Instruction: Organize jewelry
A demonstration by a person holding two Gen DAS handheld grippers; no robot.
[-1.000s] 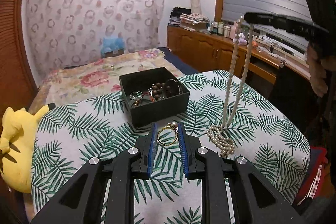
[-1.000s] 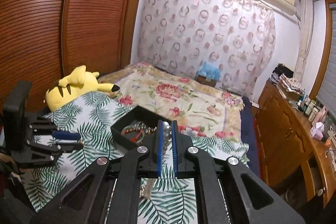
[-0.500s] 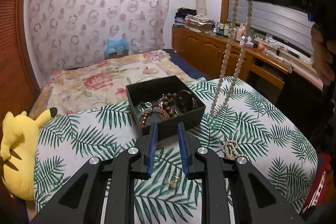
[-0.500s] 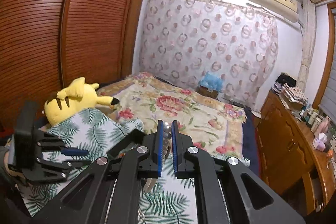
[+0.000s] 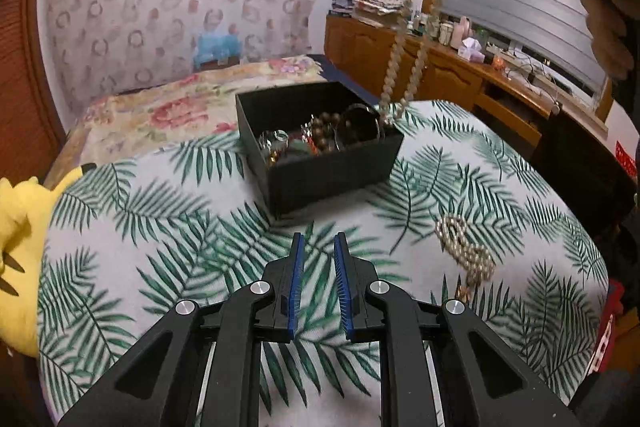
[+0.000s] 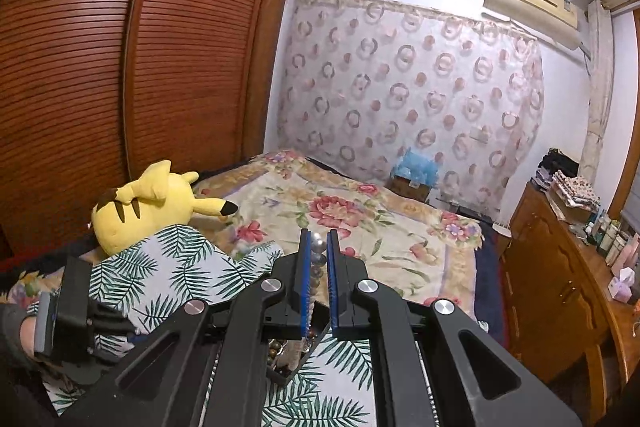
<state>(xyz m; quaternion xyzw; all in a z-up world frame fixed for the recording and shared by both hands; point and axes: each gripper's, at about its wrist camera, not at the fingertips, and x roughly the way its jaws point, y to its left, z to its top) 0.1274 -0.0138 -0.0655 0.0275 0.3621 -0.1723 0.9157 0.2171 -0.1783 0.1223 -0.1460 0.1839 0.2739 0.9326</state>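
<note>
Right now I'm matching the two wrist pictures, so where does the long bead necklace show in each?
Left wrist view: the long bead necklace hangs from the top edge, right of centre, its low end over the black box.
Right wrist view: its beads show between the right hand-held gripper's pads, bottom centre.
Shared landmark: the yellow plush toy, at the left in both.

Pearl necklace [image 5: 404, 39] dangles, its end over the open black box [image 5: 320, 163] of jewelry; a pearl strand [image 5: 466, 249] lies coiled nearby.
</note>
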